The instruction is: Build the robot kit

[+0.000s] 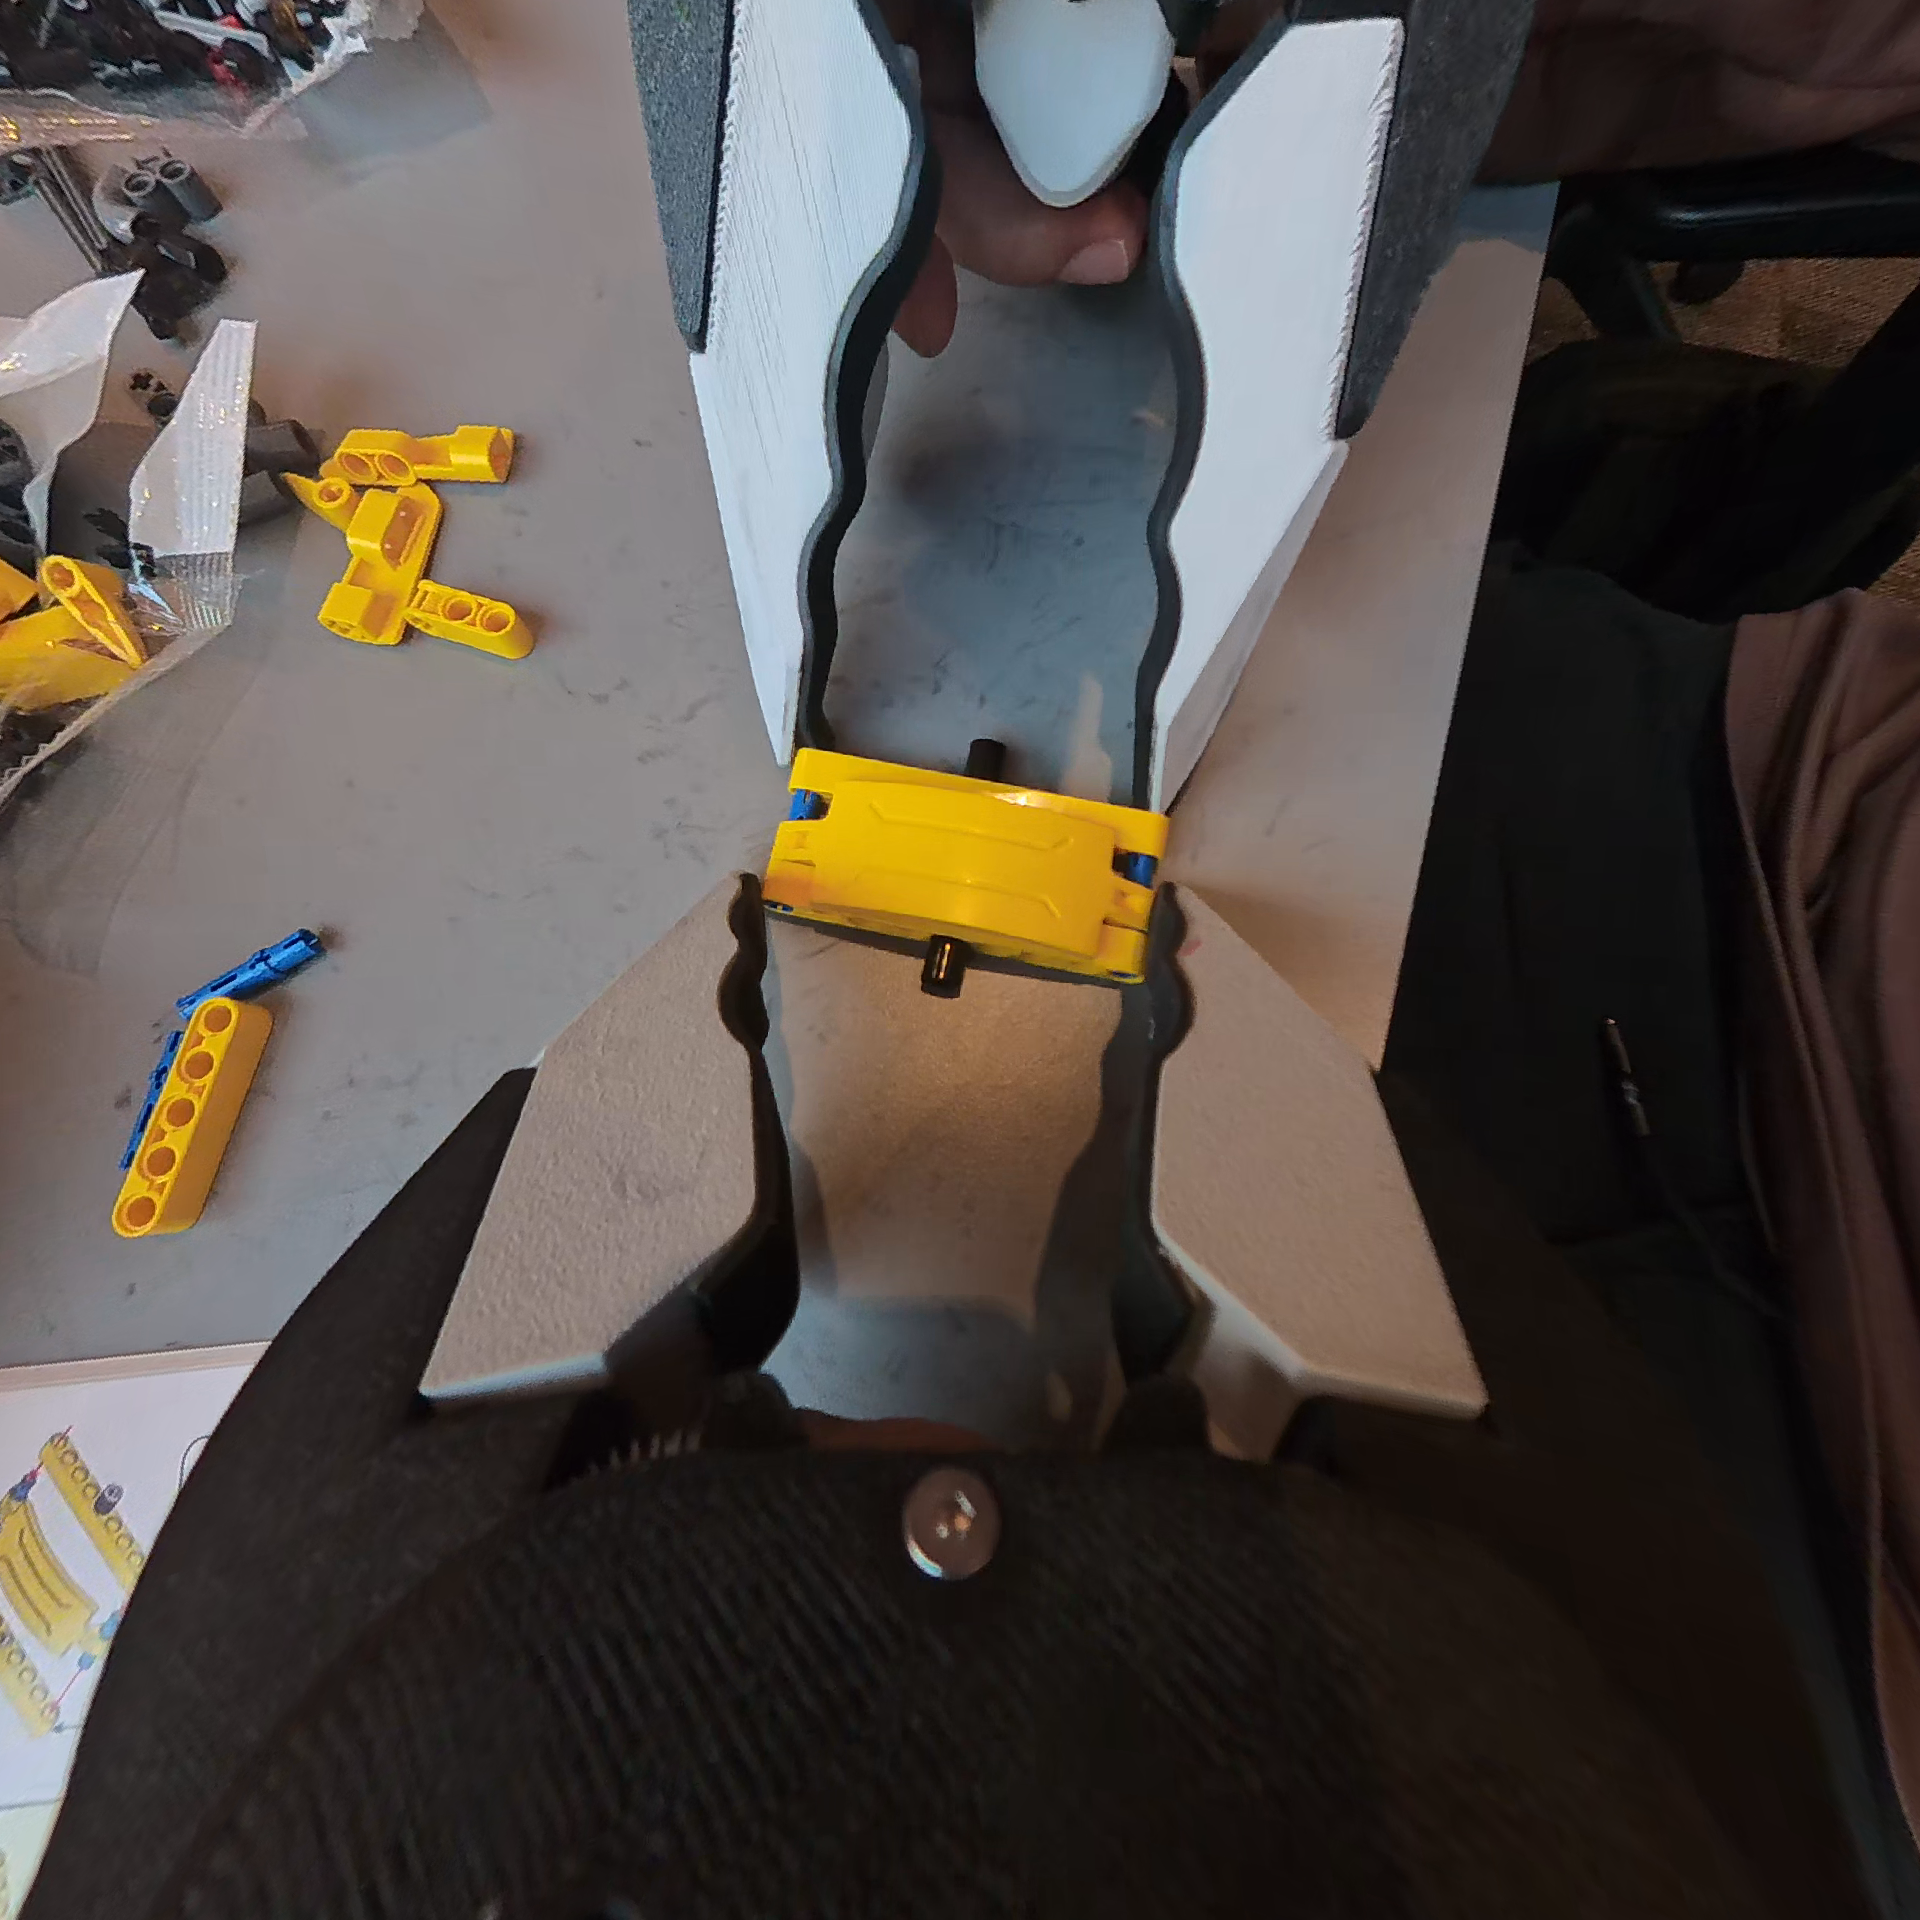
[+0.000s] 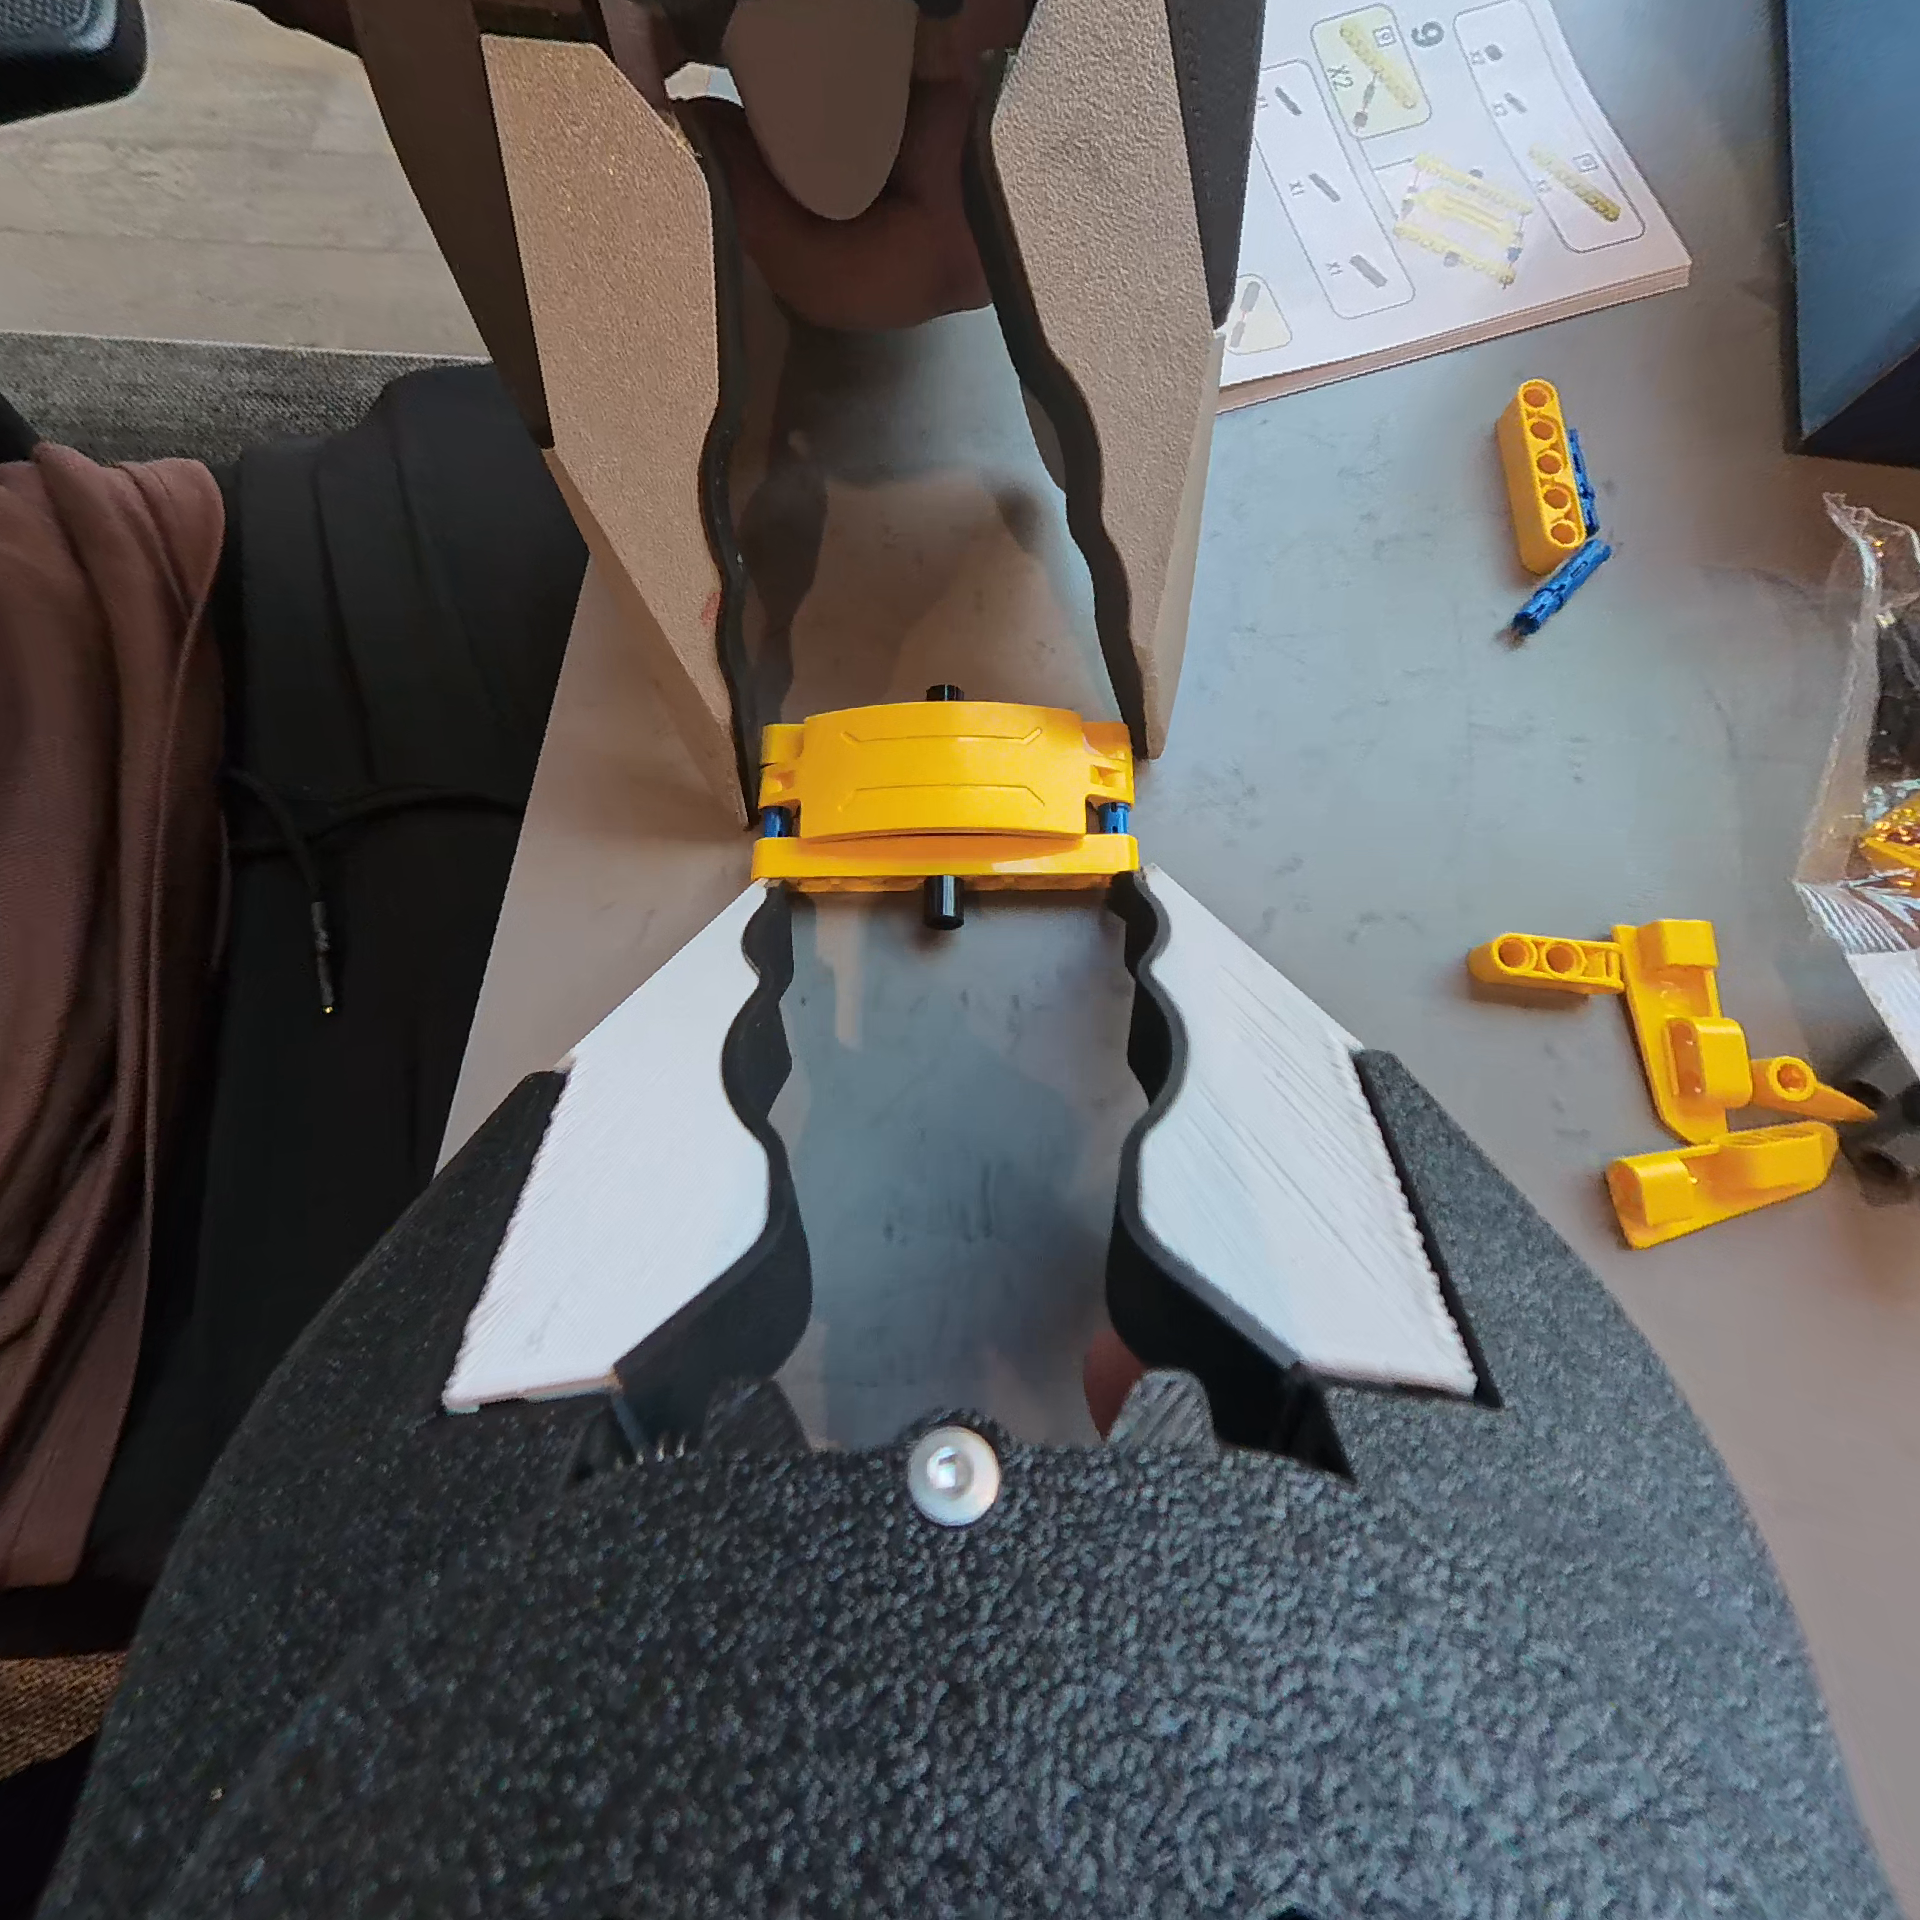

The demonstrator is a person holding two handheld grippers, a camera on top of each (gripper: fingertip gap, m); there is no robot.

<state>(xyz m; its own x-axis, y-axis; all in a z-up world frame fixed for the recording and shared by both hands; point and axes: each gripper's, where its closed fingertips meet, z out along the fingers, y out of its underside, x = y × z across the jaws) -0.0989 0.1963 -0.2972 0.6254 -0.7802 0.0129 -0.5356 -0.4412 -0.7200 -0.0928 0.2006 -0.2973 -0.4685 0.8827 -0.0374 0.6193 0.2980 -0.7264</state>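
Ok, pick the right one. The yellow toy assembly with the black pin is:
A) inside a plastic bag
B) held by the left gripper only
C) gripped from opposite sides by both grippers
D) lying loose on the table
C: the yellow assembly sits between the left gripper fingertips and the right gripper fingertips, which face each other above the table.

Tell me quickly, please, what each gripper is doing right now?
Left gripper: shut on the yellow assembly.
Right gripper: shut on the same yellow assembly, from the opposite side.

bare table point(image 2: 1351, 727) beside yellow assembly point(image 2: 940, 790), loose yellow pieces point(image 2: 1683, 1070) beyond
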